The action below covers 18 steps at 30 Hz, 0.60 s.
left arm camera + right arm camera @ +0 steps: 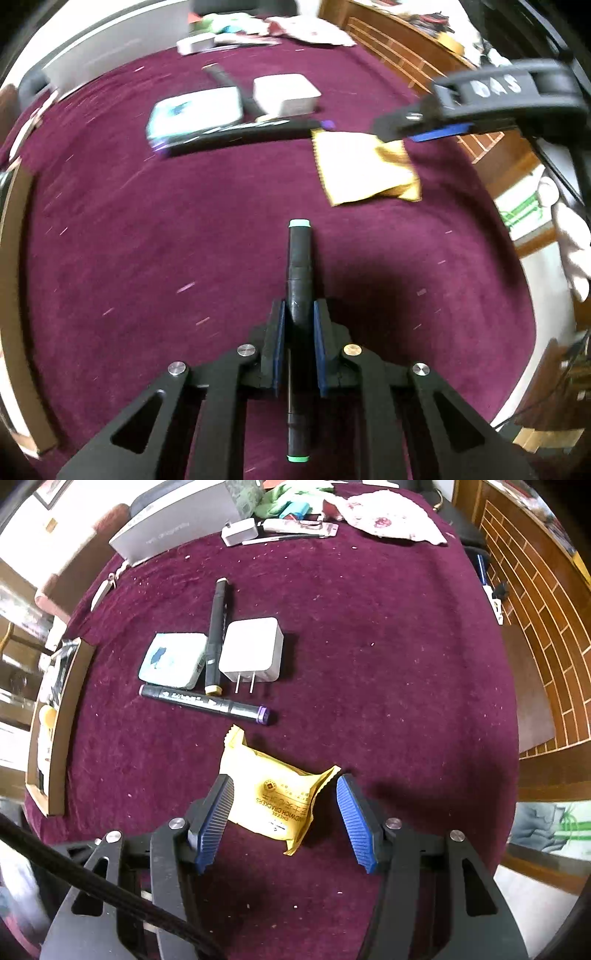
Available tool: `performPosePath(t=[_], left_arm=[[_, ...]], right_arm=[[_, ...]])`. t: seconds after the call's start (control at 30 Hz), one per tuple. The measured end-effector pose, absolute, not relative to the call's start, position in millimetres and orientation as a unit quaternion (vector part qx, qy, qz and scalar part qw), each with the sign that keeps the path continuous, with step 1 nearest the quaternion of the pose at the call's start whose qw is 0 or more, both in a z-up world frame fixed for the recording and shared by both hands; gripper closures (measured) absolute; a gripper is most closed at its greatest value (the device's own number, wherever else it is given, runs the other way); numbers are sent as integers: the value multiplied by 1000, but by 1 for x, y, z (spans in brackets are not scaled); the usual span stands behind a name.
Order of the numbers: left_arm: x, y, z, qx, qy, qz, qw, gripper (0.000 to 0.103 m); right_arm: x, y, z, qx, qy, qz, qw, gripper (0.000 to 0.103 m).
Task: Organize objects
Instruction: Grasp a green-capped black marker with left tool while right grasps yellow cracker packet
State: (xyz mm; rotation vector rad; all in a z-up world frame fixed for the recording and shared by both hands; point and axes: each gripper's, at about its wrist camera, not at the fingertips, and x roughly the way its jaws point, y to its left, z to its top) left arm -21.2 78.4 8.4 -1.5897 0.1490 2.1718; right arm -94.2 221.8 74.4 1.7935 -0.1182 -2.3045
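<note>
Grouping: white charger (253,651), tissue pack (173,661) and two markers are lying together on maroon cloth (388,664).
Left gripper (298,325): clamping green-capped marker (299,266).
Right gripper (284,812): spread wide around cracker packet (275,794).
Remaining: marker, packet are awaiting placement.

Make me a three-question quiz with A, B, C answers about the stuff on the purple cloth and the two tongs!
1. Where is the yellow cracker packet?
A. between the right tongs' open fingers
B. on top of the white charger
C. inside the wooden tray

2. How many markers lie by the white charger?
A. none
B. two
C. five

3. What are the left tongs doing?
A. open, holding nothing
B. shut on a green-capped marker
C. shut on the packet

Answers: 1 A, the right view shows the packet lying on the cloth between the two blue pads. 2 B, one beige-capped marker lies beside the charger and one purple-capped marker lies in front of it. 3 B, the left view shows the pads pressed on a black marker with green ends.
</note>
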Motion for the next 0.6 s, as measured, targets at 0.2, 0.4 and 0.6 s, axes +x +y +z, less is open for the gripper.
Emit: performPosePath(t=[0.2,0.4,0.6], left_arm=[[-12,43,4,-585,-9,780,221,92],[-12,28,1,-591,-57,773,224,91],[-11,39,3,-585,-35,782,213,88]], right_arm=[[-95,198,70,616,39,-776,133,45],[-90,161,57,622,153,-751,161,26],[-88,147,48,611,212,-746,158,22]])
